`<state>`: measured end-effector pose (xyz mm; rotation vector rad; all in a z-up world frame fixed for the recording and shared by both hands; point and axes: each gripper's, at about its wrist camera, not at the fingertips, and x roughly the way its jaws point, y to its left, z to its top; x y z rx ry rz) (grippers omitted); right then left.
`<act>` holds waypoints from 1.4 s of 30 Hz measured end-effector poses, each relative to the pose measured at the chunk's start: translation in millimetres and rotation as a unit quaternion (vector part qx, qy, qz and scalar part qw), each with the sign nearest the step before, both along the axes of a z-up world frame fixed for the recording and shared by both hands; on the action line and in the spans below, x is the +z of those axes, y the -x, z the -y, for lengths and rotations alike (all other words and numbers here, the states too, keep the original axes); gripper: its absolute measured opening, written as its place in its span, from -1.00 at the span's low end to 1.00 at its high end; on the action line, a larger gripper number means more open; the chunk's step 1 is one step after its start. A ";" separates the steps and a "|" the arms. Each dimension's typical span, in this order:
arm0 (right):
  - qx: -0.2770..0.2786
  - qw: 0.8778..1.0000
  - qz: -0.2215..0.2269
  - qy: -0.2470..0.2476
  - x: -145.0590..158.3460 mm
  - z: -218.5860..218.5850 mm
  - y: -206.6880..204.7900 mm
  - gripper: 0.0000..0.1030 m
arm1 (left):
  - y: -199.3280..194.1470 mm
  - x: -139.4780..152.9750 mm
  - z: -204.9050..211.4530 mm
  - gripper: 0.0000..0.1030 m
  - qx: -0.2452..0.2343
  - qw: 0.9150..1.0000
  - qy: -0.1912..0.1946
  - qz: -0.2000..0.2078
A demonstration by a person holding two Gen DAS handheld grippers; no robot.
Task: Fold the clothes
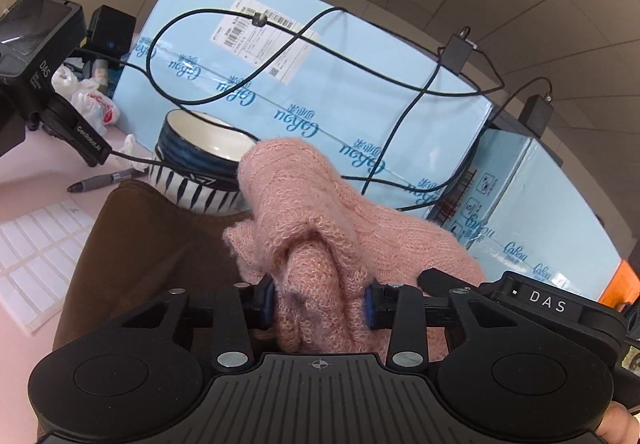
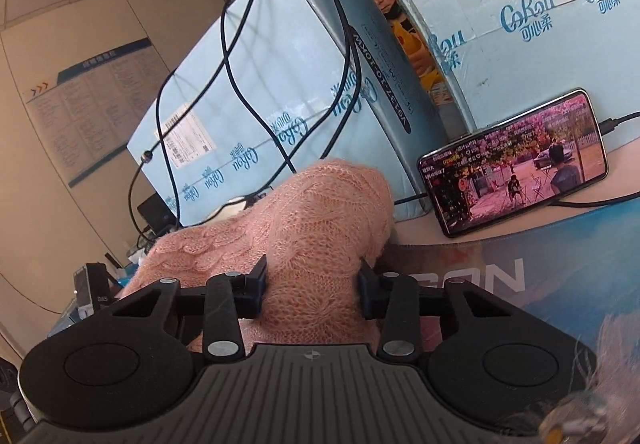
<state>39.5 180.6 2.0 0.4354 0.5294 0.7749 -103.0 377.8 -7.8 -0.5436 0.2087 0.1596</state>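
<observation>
A pink knitted sweater (image 1: 304,211) is bunched and lifted between both grippers. My left gripper (image 1: 319,302) is shut on a thick fold of it, the blue pads pressing both sides. My right gripper (image 2: 312,286) is shut on another bunch of the same sweater (image 2: 304,228), which drapes away to the left. A dark brown garment (image 1: 152,244) lies flat on the pink table under the left gripper. The right gripper's body shows at the right of the left wrist view (image 1: 548,304).
A blue-and-white striped bowl (image 1: 200,171) stands just behind the brown garment. Light blue cartons (image 1: 320,63) with black cables line the back. A pen (image 1: 104,181) and label sheet (image 1: 36,252) lie left. A phone (image 2: 516,163) playing video leans against a carton at right.
</observation>
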 end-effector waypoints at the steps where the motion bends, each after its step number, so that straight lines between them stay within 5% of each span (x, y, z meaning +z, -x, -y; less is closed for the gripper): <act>1: 0.002 1.000 0.004 -0.011 4.5 7.0 2.9 -0.30 | 2.5 1.6 1.8 -0.29 -0.011 1.000 -0.002 0.018; 5: 0.003 0.999 0.006 -0.053 21.2 45.3 15.0 -0.32 | 3.9 5.3 10.3 -0.29 -0.075 0.995 -0.011 0.061; 11: -0.038 0.996 -0.017 -0.079 32.0 125.9 42.4 -0.32 | 0.1 11.4 51.1 -0.29 -0.211 0.974 0.005 0.087; 23: -0.194 0.980 -0.005 0.050 20.8 268.6 110.2 -0.31 | -26.1 1.2 197.3 -0.27 -0.390 0.920 -0.011 -0.045; 27: -0.228 0.971 -0.015 0.067 9.9 301.1 113.9 -0.26 | -37.6 0.8 226.7 -0.15 -0.403 0.912 -0.024 -0.067; 29: -0.248 0.966 -0.021 0.078 5.3 315.1 113.5 -0.17 | -42.5 2.1 237.0 0.03 -0.398 0.913 -0.036 -0.083; 31: -0.268 0.959 -0.015 0.086 3.8 322.5 115.0 -0.08 | -44.1 4.7 240.6 0.41 -0.394 0.914 -0.039 -0.083; 33: -0.308 0.947 0.005 0.096 7.0 329.7 121.1 0.31 | -48.0 12.6 236.4 0.55 -0.376 0.923 -0.026 -0.074; 36: -0.346 0.928 0.073 0.120 16.4 327.2 136.3 0.39 | -57.5 27.7 226.9 0.64 -0.344 0.937 0.000 -0.056; 38: -0.320 0.934 0.099 0.125 22.1 315.3 146.1 0.48 | -60.9 31.0 216.9 0.66 -0.328 0.944 0.023 -0.029; 42: -0.174 0.969 0.109 0.134 17.7 268.4 153.9 0.67 | -61.8 18.1 193.4 0.67 -0.322 0.945 0.058 -0.010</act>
